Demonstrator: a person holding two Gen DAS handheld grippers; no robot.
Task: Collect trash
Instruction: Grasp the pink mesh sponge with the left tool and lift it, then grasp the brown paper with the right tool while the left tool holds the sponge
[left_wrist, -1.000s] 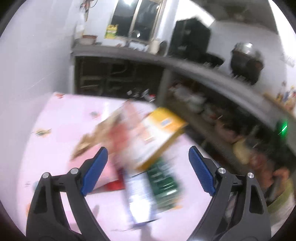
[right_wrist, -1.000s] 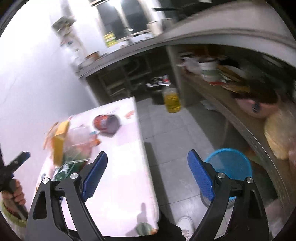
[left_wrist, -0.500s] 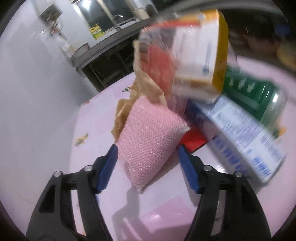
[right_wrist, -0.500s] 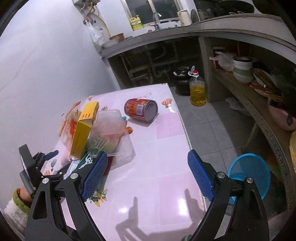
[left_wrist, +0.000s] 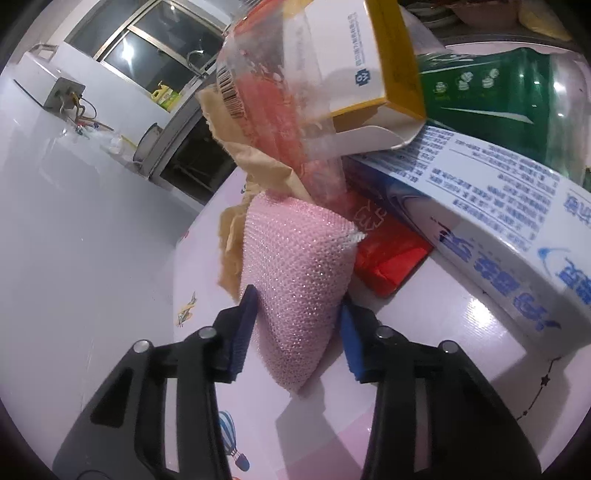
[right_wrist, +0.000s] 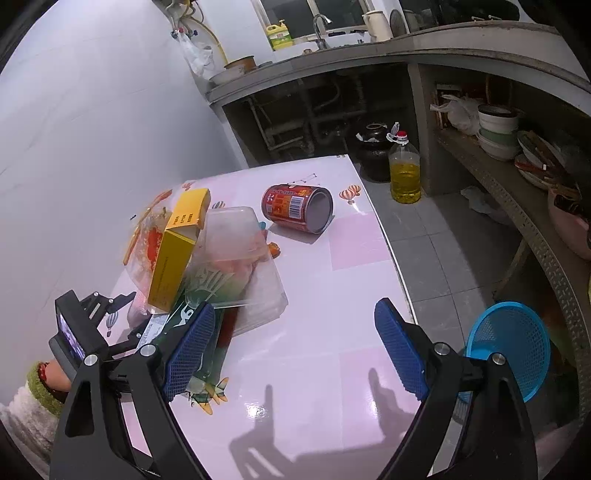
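Observation:
A pile of trash lies on the pink table. In the left wrist view my left gripper is shut on a pink mesh scouring pad at the pile's near edge. Behind the pad are brown paper, a clear wrapper with red print, a yellow and white box, a green packet, a blue and white box and a red packet. In the right wrist view my right gripper is open and empty above the table's near part. The left gripper's body shows at the left.
A red tin can lies on its side at the table's far end. A clear plastic tub sits upside down on the pile. A blue basket stands on the floor right of the table. An oil bottle stands beyond the table.
My left gripper has closed in on the pink scouring pad and now pinches it. My right gripper has swung left and steadied over the table, still open.

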